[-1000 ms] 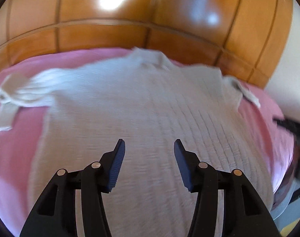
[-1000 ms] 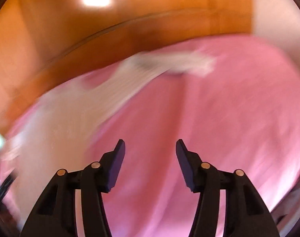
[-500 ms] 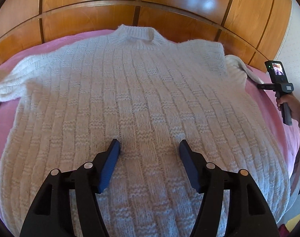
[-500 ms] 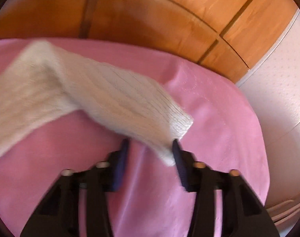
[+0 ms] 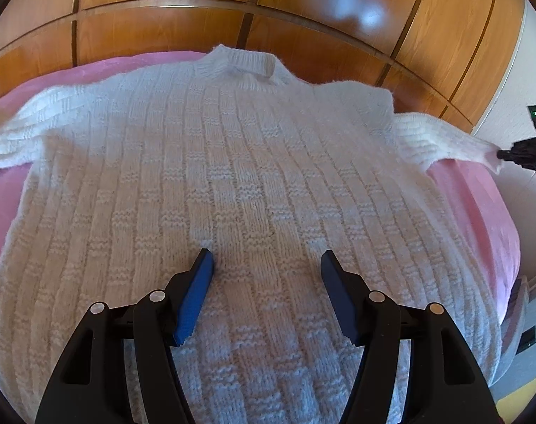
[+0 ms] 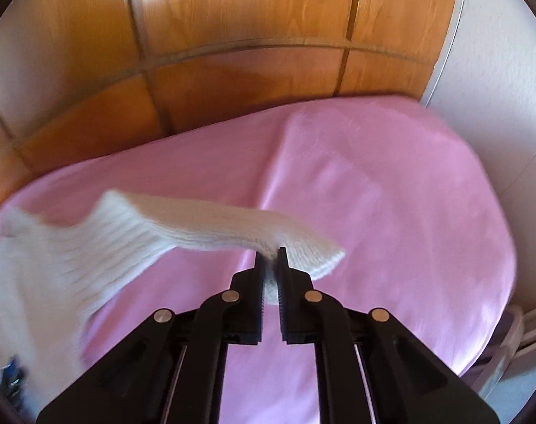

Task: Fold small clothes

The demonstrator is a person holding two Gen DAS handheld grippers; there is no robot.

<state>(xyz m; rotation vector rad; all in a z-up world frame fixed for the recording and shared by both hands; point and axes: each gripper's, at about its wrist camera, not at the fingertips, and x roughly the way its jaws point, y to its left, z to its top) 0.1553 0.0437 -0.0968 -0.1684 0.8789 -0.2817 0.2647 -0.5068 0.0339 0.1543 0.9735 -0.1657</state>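
A white knitted sweater [image 5: 232, 176] lies flat, front up, on a pink bed cover [image 5: 479, 205], collar toward the wooden headboard. My left gripper [image 5: 266, 265] is open just above the sweater's lower middle, holding nothing. My right gripper [image 6: 270, 256] is shut on the cuff end of the sweater's right sleeve [image 6: 204, 226] and holds it lifted above the pink cover. In the left wrist view that sleeve [image 5: 444, 137] stretches out to the right, where the right gripper [image 5: 515, 153] pinches its end. The left sleeve [image 5: 10, 137] lies off to the left.
A glossy wooden headboard [image 5: 268, 17] runs along the far side of the bed. A white wall [image 6: 497, 88] stands at the right. The pink cover [image 6: 373, 176] reaches the bed's right edge, with floor and some items beyond it [image 5: 525, 335].
My right gripper closed on the sleeve cuff and lifted it off the cover. My left gripper moved in over the sweater's body and stayed open.
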